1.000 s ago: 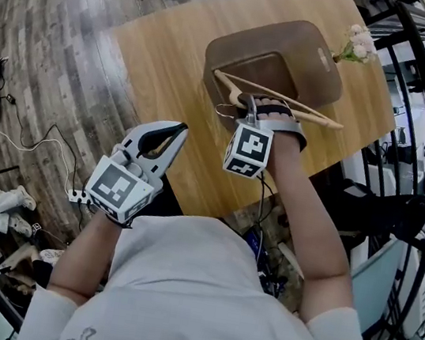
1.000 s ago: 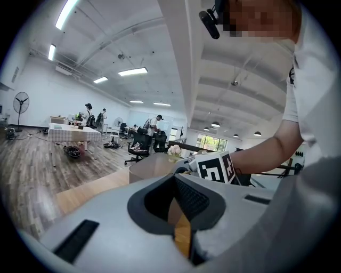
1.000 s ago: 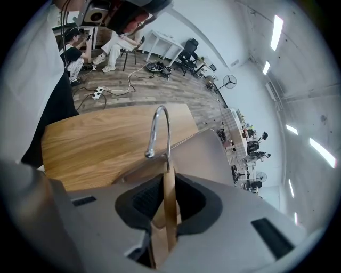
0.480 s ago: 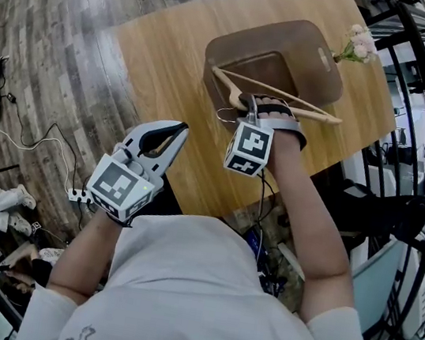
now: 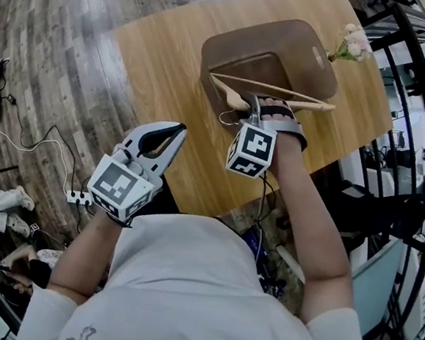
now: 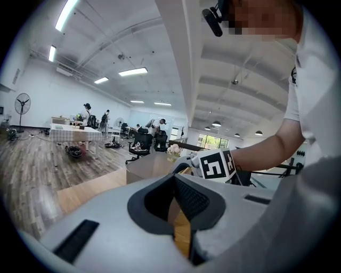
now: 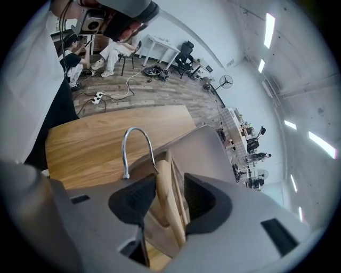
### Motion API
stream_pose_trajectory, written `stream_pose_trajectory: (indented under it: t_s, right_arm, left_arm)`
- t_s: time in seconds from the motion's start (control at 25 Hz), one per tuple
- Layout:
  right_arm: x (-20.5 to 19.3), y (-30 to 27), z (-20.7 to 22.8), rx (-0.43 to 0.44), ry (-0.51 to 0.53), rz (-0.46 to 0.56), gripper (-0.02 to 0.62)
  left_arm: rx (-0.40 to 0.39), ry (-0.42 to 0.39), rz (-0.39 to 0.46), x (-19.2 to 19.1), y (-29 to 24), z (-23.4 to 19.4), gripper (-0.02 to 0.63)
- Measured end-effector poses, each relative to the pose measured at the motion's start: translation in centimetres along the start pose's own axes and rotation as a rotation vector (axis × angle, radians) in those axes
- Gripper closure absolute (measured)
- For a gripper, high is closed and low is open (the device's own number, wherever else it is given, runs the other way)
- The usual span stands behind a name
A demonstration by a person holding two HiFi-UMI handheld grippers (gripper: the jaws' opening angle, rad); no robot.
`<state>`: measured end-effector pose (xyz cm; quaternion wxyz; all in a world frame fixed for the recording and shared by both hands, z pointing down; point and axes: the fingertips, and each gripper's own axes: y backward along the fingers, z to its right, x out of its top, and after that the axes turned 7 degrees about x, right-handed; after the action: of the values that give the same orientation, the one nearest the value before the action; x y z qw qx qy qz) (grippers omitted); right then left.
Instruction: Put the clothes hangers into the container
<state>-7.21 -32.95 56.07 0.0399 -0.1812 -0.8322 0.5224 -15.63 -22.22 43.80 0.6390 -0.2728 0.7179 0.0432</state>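
Note:
A wooden clothes hanger [image 5: 288, 98] with a metal hook [image 5: 227, 116] lies across the near rim of the brown container [image 5: 315, 53] on the wooden table [image 5: 165, 62]. My right gripper [image 5: 253, 104] is at the hanger's middle. Its jaws are opening, and in the right gripper view [image 7: 171, 191] the hanger [image 7: 164, 173] stands between them with a gap on one side, its hook [image 7: 136, 133] curving up in front. My left gripper [image 5: 177, 129] hovers off the table's near edge, empty, its jaws together [image 6: 178, 202].
A small bunch of pale flowers [image 5: 351, 43] stands by the container's far right corner. A black metal rack [image 5: 415, 101] rises to the right of the table. Cables and a power strip [image 5: 76, 196] lie on the wood floor at left.
The hanger has swung flatter and shifted a little farther over the container. The right hand moved slightly away with it. The left gripper has stayed put.

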Motion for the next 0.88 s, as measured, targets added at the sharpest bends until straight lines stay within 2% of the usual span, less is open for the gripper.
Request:
stream_pose_trajectory:
  t_s: [0.44, 0.88]
  right_arm:
    - [-1.6, 3.2, -0.6, -0.04, -0.009, -0.016, 0.413]
    - [-5.5, 6.2, -3.4, -0.055, -0.074, -0.054, 0.405]
  left_arm:
    - [0.004, -0.016, 0.022, 0.6, 1.2, 2.1, 0.6]
    - [-0.003, -0.052, 0.039, 1.2, 2.4, 5.5, 0.6]
